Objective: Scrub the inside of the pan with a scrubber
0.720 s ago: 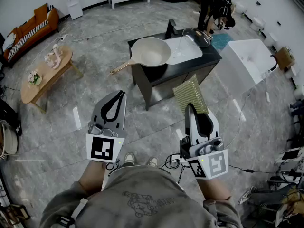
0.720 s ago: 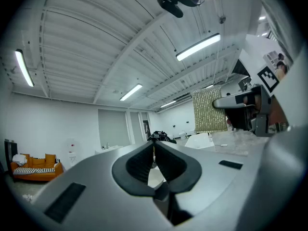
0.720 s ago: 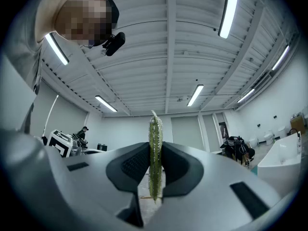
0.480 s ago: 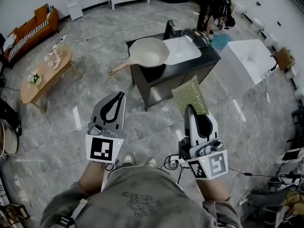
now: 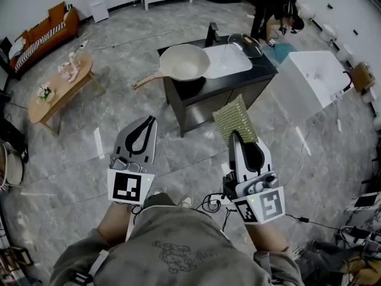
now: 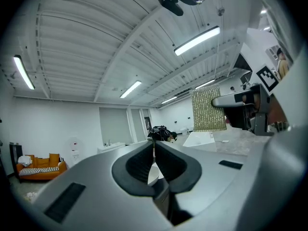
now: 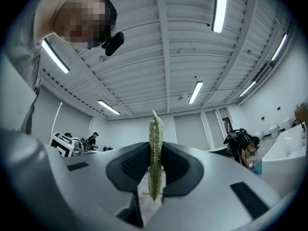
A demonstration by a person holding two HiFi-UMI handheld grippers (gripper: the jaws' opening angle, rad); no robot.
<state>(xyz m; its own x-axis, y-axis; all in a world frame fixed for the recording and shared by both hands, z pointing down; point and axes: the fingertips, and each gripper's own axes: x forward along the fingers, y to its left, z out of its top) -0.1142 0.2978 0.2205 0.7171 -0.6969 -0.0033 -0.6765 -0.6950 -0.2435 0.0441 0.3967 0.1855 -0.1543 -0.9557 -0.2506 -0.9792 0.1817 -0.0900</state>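
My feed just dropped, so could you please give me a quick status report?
Right claw shut on scrubber; left claw shut, empty. Pan on black counter ahead, not yet reached. Nothing seen blocking the way.

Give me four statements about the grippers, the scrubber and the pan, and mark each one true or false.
1. The right gripper is shut on the scrubber. True.
2. The left gripper holds the pan's handle. False: its jaws are together on nothing, and the pan is well away from it.
3. The pan sits on the black counter, beside the white sink. True.
4. The scrubber lies inside the pan. False: it is held up in the air, short of the counter.
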